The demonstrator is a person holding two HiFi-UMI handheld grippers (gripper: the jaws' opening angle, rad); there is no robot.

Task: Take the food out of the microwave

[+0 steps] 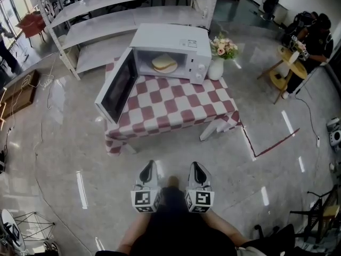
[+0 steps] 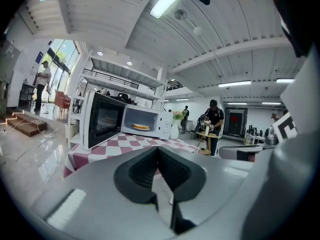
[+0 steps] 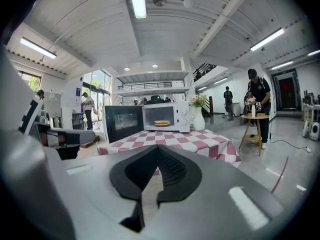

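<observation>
The food (image 1: pixel 164 63) — a pale, flat, sandwich-like piece — sits inside the microwave (image 1: pixel 184 39), in the middle of its cavity. The microwave stands at the back of the counter (image 1: pixel 176 108), which is covered by a red-and-white checked cloth. Its door (image 1: pixel 118 84) hangs wide open to the left, swung out past the counter's edge. Just beside the microwave's right side stands a white vase (image 1: pixel 215 68) holding pink flowers (image 1: pixel 224 47).

Both tools are held low, close to the person's body, well apart from the counter and pointing toward it. The left tool (image 2: pixel 158 150) has its jaws pressed together with nothing between them. The right tool (image 3: pixel 157 149) is the same — its dark pads meet at the tips and pinch nothing. In the head view the two lie side by side, each with its marker cube at the near end.

Behind the counter runs a white shelf (image 1: pixel 106 23). Off to the right a person (image 1: pixel 314 33) in dark clothes stands at a small round stand (image 1: pixel 287 63).
</observation>
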